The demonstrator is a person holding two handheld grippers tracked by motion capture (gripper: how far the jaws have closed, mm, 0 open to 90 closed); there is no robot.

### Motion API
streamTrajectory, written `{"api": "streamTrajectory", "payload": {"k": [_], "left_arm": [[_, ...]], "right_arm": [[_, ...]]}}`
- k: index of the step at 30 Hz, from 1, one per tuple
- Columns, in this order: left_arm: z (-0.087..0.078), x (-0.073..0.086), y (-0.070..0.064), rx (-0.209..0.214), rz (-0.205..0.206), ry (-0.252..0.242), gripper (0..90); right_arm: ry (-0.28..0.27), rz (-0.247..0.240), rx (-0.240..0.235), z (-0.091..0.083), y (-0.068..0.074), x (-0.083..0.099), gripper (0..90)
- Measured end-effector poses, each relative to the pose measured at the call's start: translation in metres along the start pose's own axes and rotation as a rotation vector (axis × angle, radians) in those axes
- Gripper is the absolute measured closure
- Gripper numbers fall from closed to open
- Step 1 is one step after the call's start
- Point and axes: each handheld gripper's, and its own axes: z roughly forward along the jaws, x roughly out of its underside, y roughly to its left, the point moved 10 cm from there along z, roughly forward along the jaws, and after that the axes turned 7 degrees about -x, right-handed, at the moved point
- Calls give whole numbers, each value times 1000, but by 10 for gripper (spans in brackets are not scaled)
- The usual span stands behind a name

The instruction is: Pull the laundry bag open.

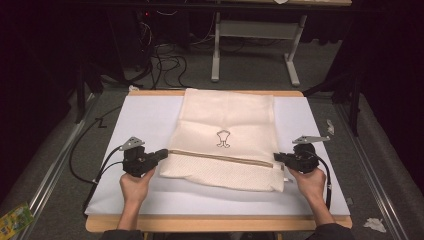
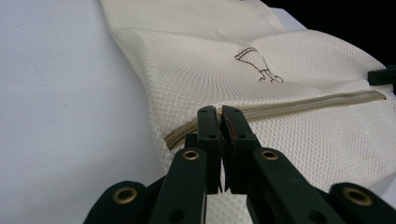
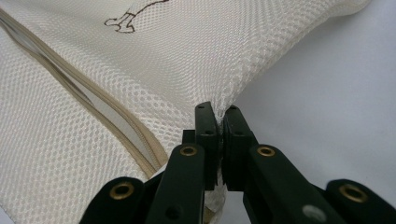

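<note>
Cream mesh fabric, a flat zippered laundry bag [image 1: 227, 135] with a small dark drawing, lies spread on the white-topped bench [image 1: 135, 125]. The left tool [image 1: 164, 153] is pinched tight on the bag's left edge at the beige zipper [image 1: 220, 158], while the right tool [image 1: 276, 157] clamps its right edge

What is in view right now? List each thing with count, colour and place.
mesh laundry bag: 1, cream, middle of the board, both side edges pinched by the grippers
zipper: 1, tan, across the bag's near part
printed mark: 1, dark outline, bag centre
board: 1, white, on the table
cables: several, black, on the floor beyond the table
left gripper: 1, black, at the bag's left edge, shut on it
right gripper: 1, black, at the bag's right edge, shut on it
hands: 2, near edge
</note>
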Motion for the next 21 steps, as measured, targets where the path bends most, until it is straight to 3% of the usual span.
{"api": "streamTrajectory", "payload": {"k": [9, 10, 13, 14, 17, 21], "left_arm": [[2, 3, 6, -15, 0, 20, 872], [3, 5, 9, -41, 6, 30, 872], [3, 6, 12, -42, 5, 33, 872], [3, 7, 14, -64, 6, 33, 872], [3, 7, 16, -67, -4, 33, 872], [3, 7, 17, -73, 11, 33, 872]], "right_arm": [[3, 4, 8, -1, -3, -1, 882], [7, 6, 15, -1, -3, -1, 882], [9, 3, 19, -1, -4, -1, 882], [3, 6, 8, -1, -4, -1, 882], [5, 10, 9, 0, -6, -1, 882], [8, 13, 20, -1, -8, 0, 883]]}}
